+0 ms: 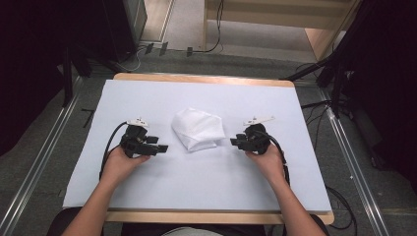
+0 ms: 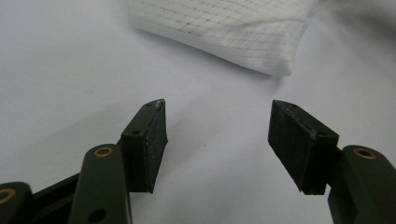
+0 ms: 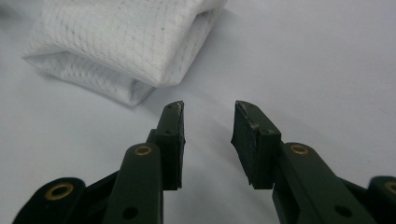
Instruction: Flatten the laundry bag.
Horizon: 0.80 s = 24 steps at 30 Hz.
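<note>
While the folded cloth (image 1: 198,129) lies mid-desk (image 1: 147,191) between your hands, neither claw touches it. Your left claw (image 1: 160,147) is spread wide. Your right claw (image 1: 233,141) gapes narrower, grasping nothing.

The folded white cloth (image 1: 198,129) at the centre is a soft woven fabric with a fine grid of thin threads, matt all over. It lies on a smooth, matt pale sheet (image 1: 196,182) covering the light wooden table (image 1: 216,217), whose bare edge shows at six o'clock. The left gripper (image 2: 217,135) and right gripper (image 3: 208,135) are matt black plastic, with shiny brass-coloured rivets and slightly scuffed pads.
</note>
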Each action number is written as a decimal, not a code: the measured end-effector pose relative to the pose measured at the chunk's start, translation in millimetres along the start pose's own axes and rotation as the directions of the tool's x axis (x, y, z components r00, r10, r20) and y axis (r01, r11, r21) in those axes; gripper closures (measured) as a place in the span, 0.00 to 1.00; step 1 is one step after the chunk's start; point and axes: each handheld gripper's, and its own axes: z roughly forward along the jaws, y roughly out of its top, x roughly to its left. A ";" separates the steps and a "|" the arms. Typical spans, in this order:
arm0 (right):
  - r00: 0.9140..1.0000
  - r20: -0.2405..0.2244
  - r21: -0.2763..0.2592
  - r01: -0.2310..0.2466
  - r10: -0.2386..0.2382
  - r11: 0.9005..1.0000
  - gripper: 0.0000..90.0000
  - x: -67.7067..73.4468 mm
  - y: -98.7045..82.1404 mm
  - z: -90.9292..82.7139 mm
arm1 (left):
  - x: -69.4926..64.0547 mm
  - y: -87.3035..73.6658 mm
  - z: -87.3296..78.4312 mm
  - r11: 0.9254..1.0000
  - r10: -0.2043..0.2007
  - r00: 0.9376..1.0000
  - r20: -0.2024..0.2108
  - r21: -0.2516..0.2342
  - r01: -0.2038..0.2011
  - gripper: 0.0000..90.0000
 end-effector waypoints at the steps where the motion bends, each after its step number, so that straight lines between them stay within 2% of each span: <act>1: 1.000 0.002 0.000 0.002 -0.002 1.000 0.72 0.4 0.1 0.6 | 0.3 0.0 -0.3 1.000 -0.004 1.000 0.002 0.001 0.004 0.43; 4: 1.000 -0.001 -0.007 0.016 -0.016 1.000 0.72 1.9 0.8 0.1 | 1.5 -0.3 -0.9 1.000 -0.007 1.000 0.002 0.003 0.007 0.42; 8: 1.000 -0.020 -0.016 0.002 -0.003 1.000 0.71 3.9 2.1 -0.2 | 1.3 -1.1 -1.4 1.000 -0.003 1.000 0.002 0.006 0.003 0.42; 12: 1.000 -0.009 -0.031 0.010 -0.010 0.999 0.71 7.0 7.0 -5.9 | 1.2 -1.7 -3.3 1.000 -0.008 1.000 -0.002 0.002 0.008 0.42; 13: 1.000 0.004 -0.059 0.019 -0.019 0.998 0.71 8.6 12.7 -12.7 | 2.1 -1.9 -4.2 1.000 -0.008 1.000 -0.004 0.002 0.008 0.42; 16: 1.000 0.006 -0.069 0.012 -0.011 0.998 0.71 8.8 17.9 -15.2 | 2.6 -1.8 -4.9 1.000 -0.014 1.000 -0.008 0.002 0.014 0.42; 20: 1.000 0.006 -0.043 -0.007 0.008 0.999 0.67 7.4 25.2 -7.7 | 2.4 -1.9 -5.5 1.000 -0.012 1.000 -0.007 0.003 0.012 0.42; 24: 1.000 0.004 -0.024 0.004 -0.004 1.000 0.62 9.1 37.6 3.4 | 2.6 -2.2 -5.3 1.000 -0.015 1.000 -0.006 0.004 0.015 0.42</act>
